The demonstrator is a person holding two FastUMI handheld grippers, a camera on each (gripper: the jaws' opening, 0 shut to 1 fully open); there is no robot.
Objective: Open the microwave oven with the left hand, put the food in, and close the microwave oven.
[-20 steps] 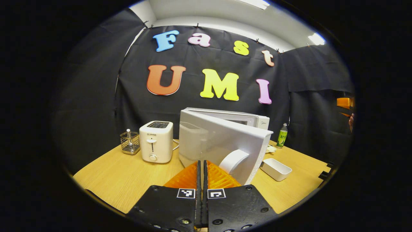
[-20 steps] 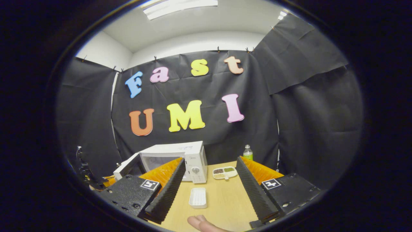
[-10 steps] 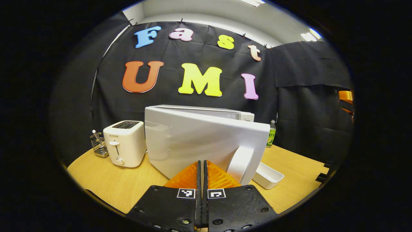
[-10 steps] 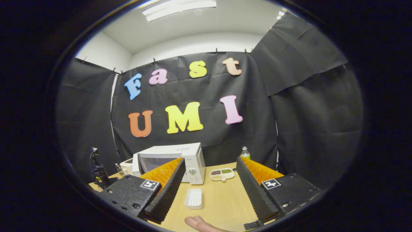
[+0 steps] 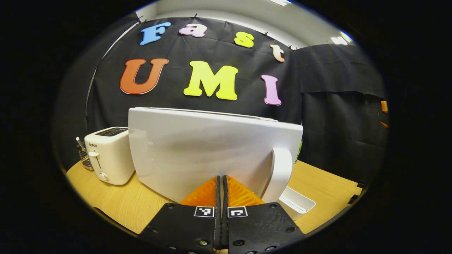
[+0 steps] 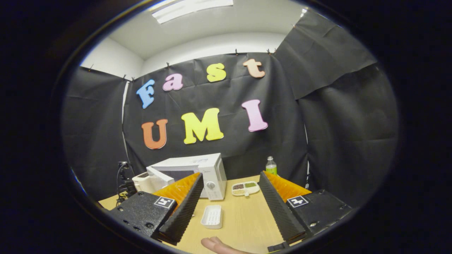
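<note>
My left gripper [image 5: 221, 183], fingers pressed together and empty, pushes against the microwave door [image 5: 212, 148], which looks nearly closed. My right gripper [image 6: 229, 197] hangs wide open, holding nothing. The food tray [image 6: 245, 188] sits beside the microwave [image 6: 197, 174], so loading seems undone

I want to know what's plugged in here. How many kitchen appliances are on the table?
2: the microwave at the back of the table, and the toaster to the left of it. Others may be hidden behind the microwave door.
</note>
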